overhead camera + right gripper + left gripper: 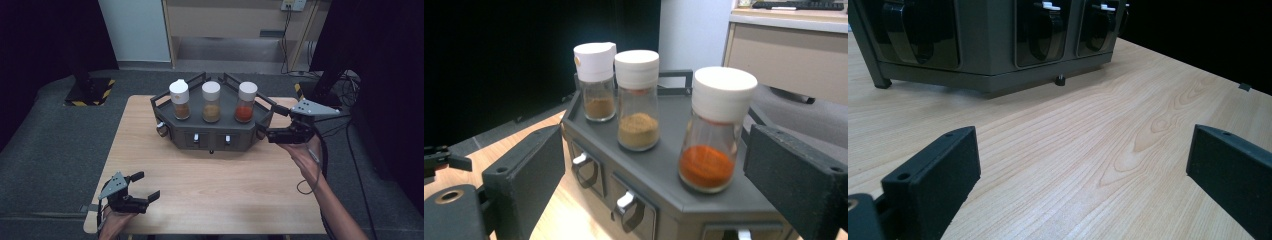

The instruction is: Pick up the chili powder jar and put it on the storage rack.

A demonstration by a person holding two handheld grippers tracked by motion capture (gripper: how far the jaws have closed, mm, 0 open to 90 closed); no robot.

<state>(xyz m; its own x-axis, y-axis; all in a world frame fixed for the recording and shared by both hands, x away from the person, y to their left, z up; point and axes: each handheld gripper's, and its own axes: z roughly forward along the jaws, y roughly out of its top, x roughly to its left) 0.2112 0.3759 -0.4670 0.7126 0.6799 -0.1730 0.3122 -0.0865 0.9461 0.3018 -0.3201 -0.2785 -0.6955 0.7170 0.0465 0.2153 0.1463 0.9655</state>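
Three glass jars with white caps are stood in a row on top of a dark grey rack (215,131) at the far middle of the wooden table (210,195). The jar of orange-red powder (245,102) is set at the rack's right end, nearest the right gripper (274,125); the jar of tan powder (211,102) is placed in the middle, and the jar of brown powder (179,100) at the left end. Each jar is filled only in its lower part. Small drawers with pale handles are built into the rack's front face.

The right gripper is held at the rack's right corner with its jaws spread wide; in the right gripper view the orange-red jar is seen between them, untouched. The left gripper (142,187) is kept at the table's near left corner, jaws spread over bare wood.

The contents of the drawers are hidden. The rack's lower edge is cut off in the right gripper view, and its top in the left gripper view.
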